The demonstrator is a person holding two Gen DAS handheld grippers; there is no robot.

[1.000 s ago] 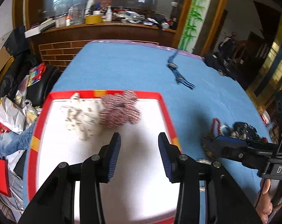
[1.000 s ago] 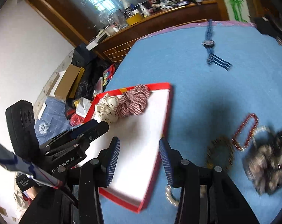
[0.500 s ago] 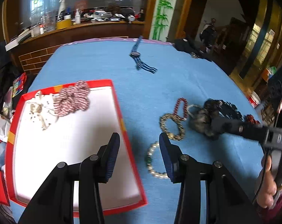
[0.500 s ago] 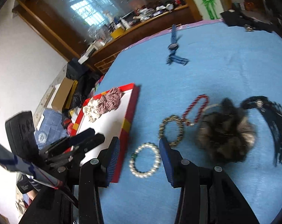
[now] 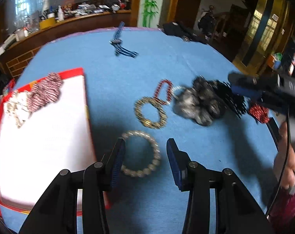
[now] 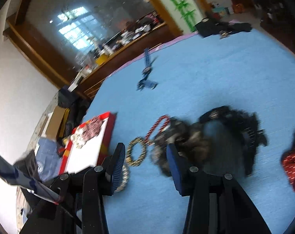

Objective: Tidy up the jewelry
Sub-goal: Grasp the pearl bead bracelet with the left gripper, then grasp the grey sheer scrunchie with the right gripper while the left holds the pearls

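Observation:
On the blue table, my left gripper point(image 5: 145, 160) is open with its jaws on either side of a pearl bracelet point(image 5: 141, 154). Beyond it lie a gold beaded bracelet point(image 5: 150, 112), a red beaded bracelet point(image 5: 163, 91) and a grey furry scrunchie point(image 5: 198, 105). The red-rimmed white tray point(image 5: 40, 142) at the left holds a red-white scrunchie point(image 5: 45, 91) and a cream scrunchie point(image 5: 17, 104). My right gripper point(image 6: 145, 162) is open, just above the gold bracelet point(image 6: 136, 154) and the grey scrunchie point(image 6: 188, 138). It shows at the right in the left wrist view point(image 5: 243, 89).
A black beaded piece point(image 5: 232, 97) and a red dotted scrunchie point(image 5: 258, 111) lie at the right. A blue strap watch point(image 5: 121, 47) lies farther back. A dark bag point(image 5: 183, 32) sits at the table's far edge. A cluttered wooden counter point(image 5: 55, 25) stands behind.
Both grippers swung right, away from the tray toward the loose jewelry. The pearl bracelet now lies between my left jaws; my right gripper has come closer to the grey scrunchie.

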